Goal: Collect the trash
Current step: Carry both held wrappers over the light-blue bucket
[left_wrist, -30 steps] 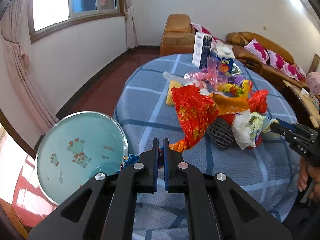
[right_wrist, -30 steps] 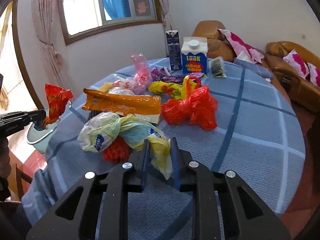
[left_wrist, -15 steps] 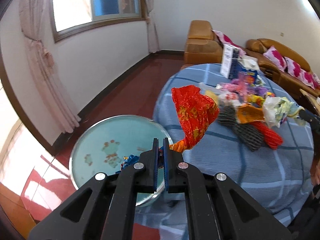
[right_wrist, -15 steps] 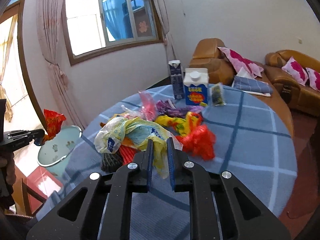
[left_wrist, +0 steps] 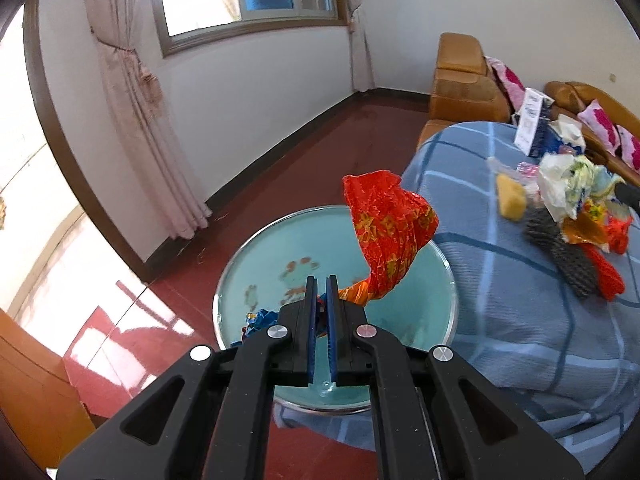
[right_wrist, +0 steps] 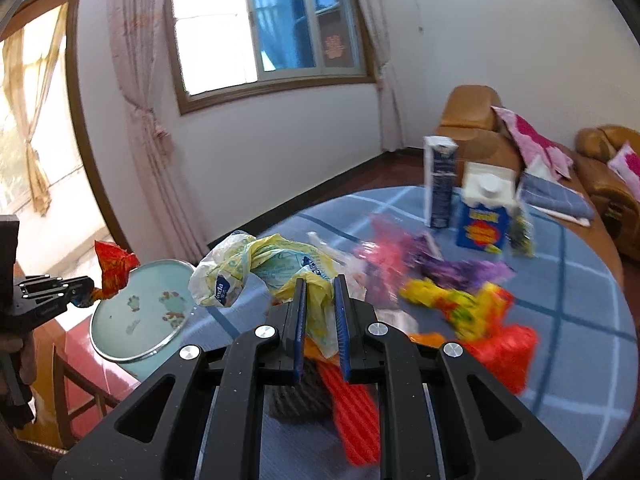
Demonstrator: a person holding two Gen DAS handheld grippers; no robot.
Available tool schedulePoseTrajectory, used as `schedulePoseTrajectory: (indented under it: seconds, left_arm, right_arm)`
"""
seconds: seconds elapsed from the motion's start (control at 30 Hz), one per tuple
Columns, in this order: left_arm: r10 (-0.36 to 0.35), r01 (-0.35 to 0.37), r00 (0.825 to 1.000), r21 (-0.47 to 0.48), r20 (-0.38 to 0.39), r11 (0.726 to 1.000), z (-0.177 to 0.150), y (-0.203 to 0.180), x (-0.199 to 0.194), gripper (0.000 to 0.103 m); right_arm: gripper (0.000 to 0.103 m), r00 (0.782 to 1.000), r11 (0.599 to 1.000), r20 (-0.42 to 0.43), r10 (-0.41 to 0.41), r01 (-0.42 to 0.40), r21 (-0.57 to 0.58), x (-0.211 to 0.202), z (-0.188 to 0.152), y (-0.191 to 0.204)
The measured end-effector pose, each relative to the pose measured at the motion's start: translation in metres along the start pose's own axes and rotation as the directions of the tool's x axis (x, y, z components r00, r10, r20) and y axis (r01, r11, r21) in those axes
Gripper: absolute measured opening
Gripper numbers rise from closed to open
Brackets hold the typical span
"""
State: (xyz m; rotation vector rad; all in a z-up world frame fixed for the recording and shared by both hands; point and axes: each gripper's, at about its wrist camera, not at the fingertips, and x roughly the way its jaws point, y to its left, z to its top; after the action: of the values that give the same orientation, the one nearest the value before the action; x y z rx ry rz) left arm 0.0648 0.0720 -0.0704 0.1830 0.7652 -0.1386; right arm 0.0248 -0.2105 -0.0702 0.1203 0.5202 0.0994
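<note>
We hold two pieces of trash at once, one in each claw. Our left gripper (left_wrist: 320,300) is clenched on the twisted tail of a crinkled red foil wrapper with gold print (left_wrist: 386,228); the wrapper rises up and to the right of the fingertips, its long axis leaning away from us. Directly beyond and beneath this claw lies the round pale-blue basin with a metal rim and cartoon figures on its bottom (left_wrist: 400,308), with a scrap of blue wrapper (left_wrist: 256,318) already in it just left of the fingers. So the wrapper hangs over the basin, and we judge that letting go is all the drop needs, provided the foil falls inside the rim and does not drift toward the blue checked tablecloth (left_wrist: 500,320) at right.

Our right gripper (right_wrist: 320,312) grips a crumpled white and yellow plastic bag (right_wrist: 260,268), which bulges up and left of the fingertips. From this claw the basin (right_wrist: 120,354) sits well to the left and lower, beside the table edge, so this bag must travel leftward across the table; the left claw is far nearer the basin.

Readable writing is scarce: the bag shows letters like "nda" on a blue patch. The blue and yellow carton with a white cap (right_wrist: 484,216) and the tall dark blue carton (right_wrist: 440,184) are too blurred to read.
</note>
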Motion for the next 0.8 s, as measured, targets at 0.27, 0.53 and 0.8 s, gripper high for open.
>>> schedulePoseTrajectory:
  seconds: [0.27,0.53,0.8]
  left_arm:
    - [0.053,-0.053,0.999,0.002,-0.015,0.999,-0.006,0.017,0.004,0.004]
    - [0.114,-0.114,0.993,0.004,-0.043,0.993,-0.012,0.033,0.009,0.004]
    - [0.133,-0.134,0.988,-0.004,-0.074,0.991,-0.015,0.04,0.015,0.004]
  right_arm:
    - [0.014,0.998,0.994,-0.026,0.059,-0.061,-0.086,0.041,0.018,0.038]
    - [0.014,0.993,0.983,-0.061,0.097,-0.105,-0.149,0.078,0.02,0.071]
    - [0.014,0.988,0.971,-0.105,0.112,-0.131,-0.199,0.104,0.018,0.095]
